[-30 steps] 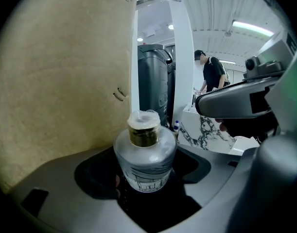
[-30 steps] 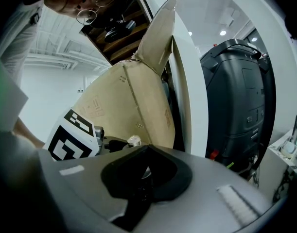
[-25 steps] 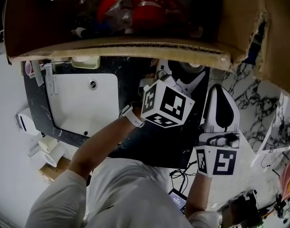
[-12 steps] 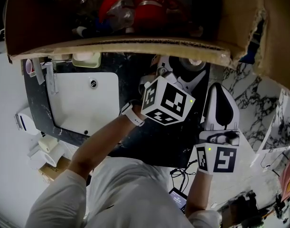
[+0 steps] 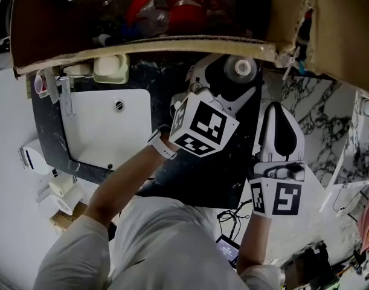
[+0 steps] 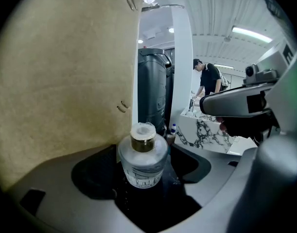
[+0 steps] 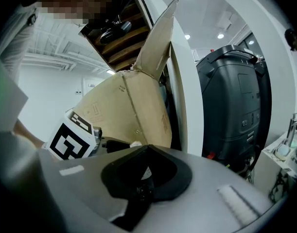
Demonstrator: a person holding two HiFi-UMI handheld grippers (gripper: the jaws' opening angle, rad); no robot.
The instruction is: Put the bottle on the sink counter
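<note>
Tool work first: the left tool [image 6: 141, 154] has its jaws closed round the frosted bottle [image 6: 144, 165], which stands upright between them with a gold collar and a pale cap. Beneath it lies the dark surface [image 5: 193, 177], right of the white sink [image 5: 105, 128] and just outside the cardboard box [image 5: 148, 48]. Whether the base touches, I cannot tell. The right tool [image 7: 143, 181] is closed on nothing, off to the right. The carry looks nearly done; setting down and letting go remain.
</note>
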